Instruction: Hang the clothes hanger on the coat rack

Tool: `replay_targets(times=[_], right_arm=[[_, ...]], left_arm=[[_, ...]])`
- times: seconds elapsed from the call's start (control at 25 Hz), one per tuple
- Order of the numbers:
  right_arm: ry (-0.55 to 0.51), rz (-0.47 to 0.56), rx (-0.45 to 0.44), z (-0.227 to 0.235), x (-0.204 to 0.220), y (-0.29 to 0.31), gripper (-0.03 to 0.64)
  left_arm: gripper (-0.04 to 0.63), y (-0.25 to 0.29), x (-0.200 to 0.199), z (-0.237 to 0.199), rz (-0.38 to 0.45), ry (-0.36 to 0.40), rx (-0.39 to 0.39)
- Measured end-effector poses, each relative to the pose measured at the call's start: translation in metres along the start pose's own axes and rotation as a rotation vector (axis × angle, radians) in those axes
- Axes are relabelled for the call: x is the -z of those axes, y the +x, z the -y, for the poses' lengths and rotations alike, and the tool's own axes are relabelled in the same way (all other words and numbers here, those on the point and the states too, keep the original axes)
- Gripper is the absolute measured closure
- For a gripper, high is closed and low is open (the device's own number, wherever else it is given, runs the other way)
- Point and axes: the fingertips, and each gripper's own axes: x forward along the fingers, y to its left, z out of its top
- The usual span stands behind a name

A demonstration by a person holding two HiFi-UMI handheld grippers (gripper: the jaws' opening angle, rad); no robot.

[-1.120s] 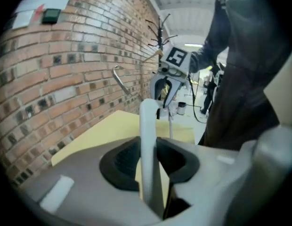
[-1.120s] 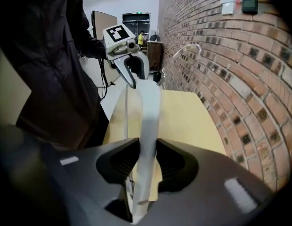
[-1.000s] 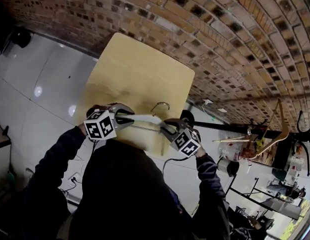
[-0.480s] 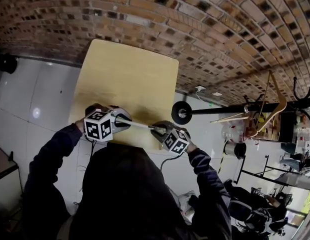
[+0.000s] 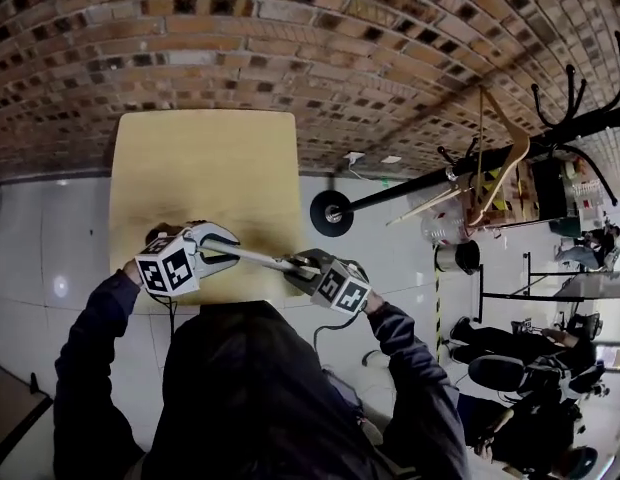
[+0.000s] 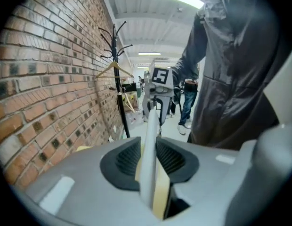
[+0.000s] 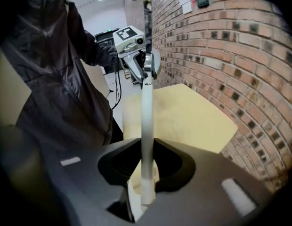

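We hold clothes hanger (image 5: 260, 258) low centre of frame, over near edge of table (image 5: 200, 158), one end in each gripper.
Left gripper (image 5: 228, 252): jaws narrow, just eased open a touch, pads on pale arm.
Right gripper (image 5: 296, 271): jaws just closed in, clamped on other arm.
We judge hanger light, stiff, smooth, apt to swivel. Grip arm ends, leave hook free for coat rack (image 5: 420, 181), right of frame.

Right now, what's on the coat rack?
One wooden hanger hangs on the coat rack, near its top; the white hanger isn't on it. Lower down, clutter behind the pole makes it unclear whether more hangs there.
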Motion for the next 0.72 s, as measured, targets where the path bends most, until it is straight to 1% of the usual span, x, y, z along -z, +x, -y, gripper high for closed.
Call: replay_targets(times=[0.12,0.24,0.32,0.44,0.52,0.6,0.64,0.68,0.72], right_arm=[[0.13,0.006,0.057,0.012,0.014,-0.04,0.529],[0.251,-0.006,0.097,0.018,0.034,-0.076,0.529],[0.326,-0.01,0.12,0.021,0.05,-0.097,0.529],[0.442,0.003,0.199,0.03,0.071,-0.128,0.531],[0.555,0.045,0.258,0.043,0.083,-0.147,0.532],[0.692,0.09,0.3,0.062,0.097,-0.161,0.532],[0.763,0.105,0.298,0.071,0.105,-0.163,0.532],[0.841,0.123,0.269,0.077,0.114,-0.16,0.532],[0.927,0.156,0.217,0.08,0.12,-0.153,0.534]], left_arm=[[0.428,0.018,-0.04,-0.031,0.092,0.06,-0.077],[0.379,0.041,-0.076,-0.053,0.159,0.101,-0.117],[0.373,0.049,-0.104,-0.069,0.217,0.137,-0.133],[0.373,0.048,-0.143,-0.102,0.29,0.182,-0.194],[0.373,0.047,-0.158,-0.118,0.315,0.168,-0.228],[0.374,0.05,-0.173,-0.126,0.347,0.149,-0.237],[0.374,0.053,-0.182,-0.128,0.368,0.147,-0.237],[0.374,0.057,-0.189,-0.128,0.387,0.139,-0.235],[0.374,0.063,-0.192,-0.127,0.402,0.121,-0.23]])
